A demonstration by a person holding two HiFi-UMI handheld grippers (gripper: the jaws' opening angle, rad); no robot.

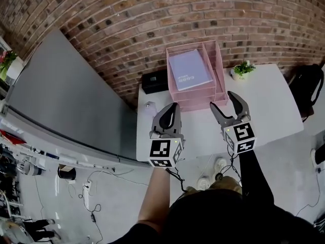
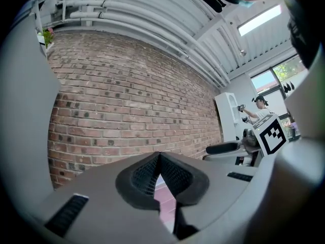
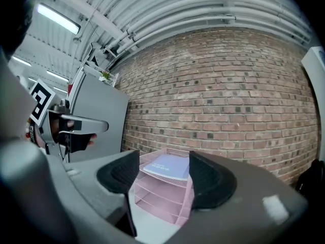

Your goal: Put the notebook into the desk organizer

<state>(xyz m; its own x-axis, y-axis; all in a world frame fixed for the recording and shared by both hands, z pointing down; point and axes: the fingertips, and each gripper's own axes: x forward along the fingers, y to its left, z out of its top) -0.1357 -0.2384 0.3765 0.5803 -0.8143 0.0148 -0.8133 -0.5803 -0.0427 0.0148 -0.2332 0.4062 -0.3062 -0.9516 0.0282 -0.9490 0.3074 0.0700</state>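
Note:
A lavender notebook (image 1: 189,70) lies flat on the top tray of the pink mesh desk organizer (image 1: 220,67), which stands at the back of the white table (image 1: 266,108) against the brick wall. My left gripper (image 1: 173,109) hovers over the table's front left, short of the organizer, shut on nothing. In the left gripper view its jaws (image 2: 160,156) meet at the tips. My right gripper (image 1: 222,100) is open just in front of the organizer's right corner. The right gripper view frames the notebook (image 3: 167,166) and organizer (image 3: 157,202) between the open right gripper (image 3: 162,171).
A black box (image 1: 154,81) sits left of the organizer. A small potted plant (image 1: 242,70) stands to its right. A tall grey cabinet (image 1: 61,100) borders the table's left side. A black chair (image 1: 309,88) is at far right.

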